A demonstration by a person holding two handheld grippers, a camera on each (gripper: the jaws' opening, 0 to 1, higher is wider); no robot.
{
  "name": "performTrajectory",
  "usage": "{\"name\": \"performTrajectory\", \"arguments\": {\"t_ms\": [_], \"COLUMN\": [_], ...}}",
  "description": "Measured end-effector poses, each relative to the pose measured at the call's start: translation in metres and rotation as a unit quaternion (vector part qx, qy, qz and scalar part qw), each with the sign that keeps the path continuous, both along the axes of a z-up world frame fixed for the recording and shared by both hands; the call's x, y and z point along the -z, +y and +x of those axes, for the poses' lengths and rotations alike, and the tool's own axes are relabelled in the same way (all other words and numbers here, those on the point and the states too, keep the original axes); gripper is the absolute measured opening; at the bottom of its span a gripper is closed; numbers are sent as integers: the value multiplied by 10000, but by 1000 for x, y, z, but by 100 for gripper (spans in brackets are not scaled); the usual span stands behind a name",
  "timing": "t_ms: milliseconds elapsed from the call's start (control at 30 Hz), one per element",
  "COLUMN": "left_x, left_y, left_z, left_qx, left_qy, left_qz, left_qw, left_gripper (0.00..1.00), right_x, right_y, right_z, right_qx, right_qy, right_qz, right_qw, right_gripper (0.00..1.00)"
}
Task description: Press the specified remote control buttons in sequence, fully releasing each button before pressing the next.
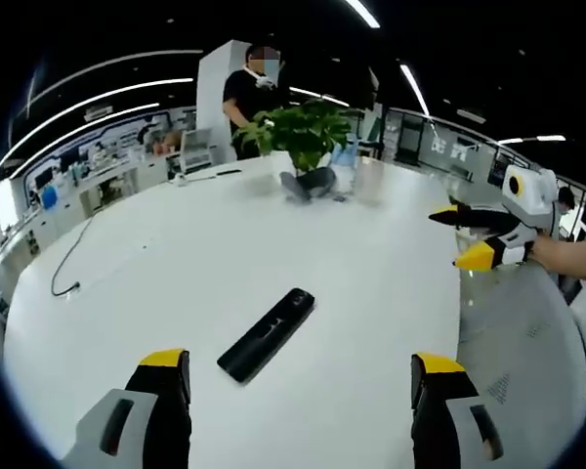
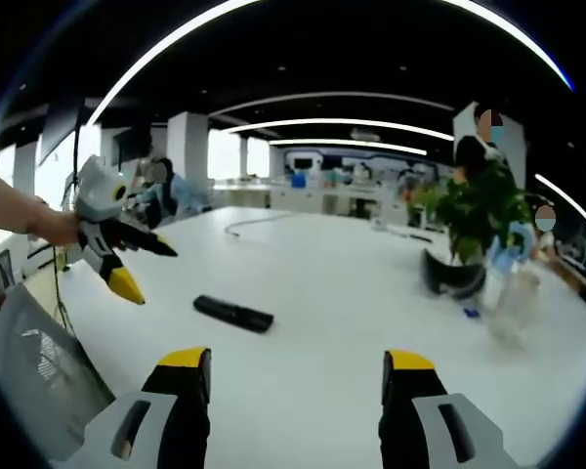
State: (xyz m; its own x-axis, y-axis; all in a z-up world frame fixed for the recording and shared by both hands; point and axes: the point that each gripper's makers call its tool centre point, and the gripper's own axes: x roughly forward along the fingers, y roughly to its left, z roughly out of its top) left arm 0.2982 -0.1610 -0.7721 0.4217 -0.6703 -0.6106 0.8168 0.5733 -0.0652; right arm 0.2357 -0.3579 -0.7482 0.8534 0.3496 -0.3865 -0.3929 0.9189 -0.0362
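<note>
Both grippers hover with jaws spread, gripping nothing; the left gripper [image 1: 298, 376] has the black remote control [image 1: 267, 333] just ahead, unpressed. Next: lower one fingertip onto the first button.

The right gripper [image 2: 298, 376] sits farther back from it.

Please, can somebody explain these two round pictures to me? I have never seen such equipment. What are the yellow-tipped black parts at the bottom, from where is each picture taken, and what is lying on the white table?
There is no robot here. A person holds a hand tool with two jaws, called a gripper, in each hand. A small fisheye camera rides on each tool, which is why the pictures are round.

The left gripper view looks along the left gripper; its two yellow-tipped jaws rise from the bottom, wide apart and holding nothing. The right gripper enters from the right edge, held by the person's hand, also open.

The right gripper view is the same scene from the other tool.

On the white table lies a black remote control, untouched, between the two tools. Farther away stands a potted plant, with a cable lying near the table's edge. Nothing is held yet.
</note>
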Motion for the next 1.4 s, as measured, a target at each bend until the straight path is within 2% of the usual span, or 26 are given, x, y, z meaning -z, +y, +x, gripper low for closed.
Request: {"name": "performTrajectory", "arguments": {"t_ms": [100, 267, 567, 633, 767, 1033, 1200, 1400], "left_x": [5, 15, 28, 32, 33, 37, 45, 53], "left_y": [-3, -5, -13, -14, -18, -20, -16, -15], "left_z": [3, 14, 24, 26, 27, 38, 42, 46], "left_qx": [176, 389, 866, 914, 870, 817, 897, 1094], "left_qy": [192, 342, 427, 495, 749, 877, 946, 864], "left_qz": [85, 315, 704, 742, 565, 518, 754, 1050], "left_qw": [9996, 9982, 9928, 9918, 9918, 9914, 9886, 9847], "left_gripper": [96, 95, 90, 90, 89, 87, 82, 75], "right_x": [0, 0, 3, 3, 3, 3, 3, 4], "right_y": [0, 1, 4, 4, 3, 1, 1, 2], "right_z": [0, 0, -1, -1, 0, 0, 0, -1], "right_qx": [-5, -27, -96, -94, -80, -62, -68, -98], "right_qy": [-5, 14, 73, 81, 78, 80, 80, 95], "right_qz": [-20, -5, -72, -72, -73, -72, -86, -100], "right_qw": [10000, 10000, 9999, 9999, 9999, 9999, 9999, 9999], "right_gripper": [69, 69, 69, 69, 69, 68, 68, 67]}}
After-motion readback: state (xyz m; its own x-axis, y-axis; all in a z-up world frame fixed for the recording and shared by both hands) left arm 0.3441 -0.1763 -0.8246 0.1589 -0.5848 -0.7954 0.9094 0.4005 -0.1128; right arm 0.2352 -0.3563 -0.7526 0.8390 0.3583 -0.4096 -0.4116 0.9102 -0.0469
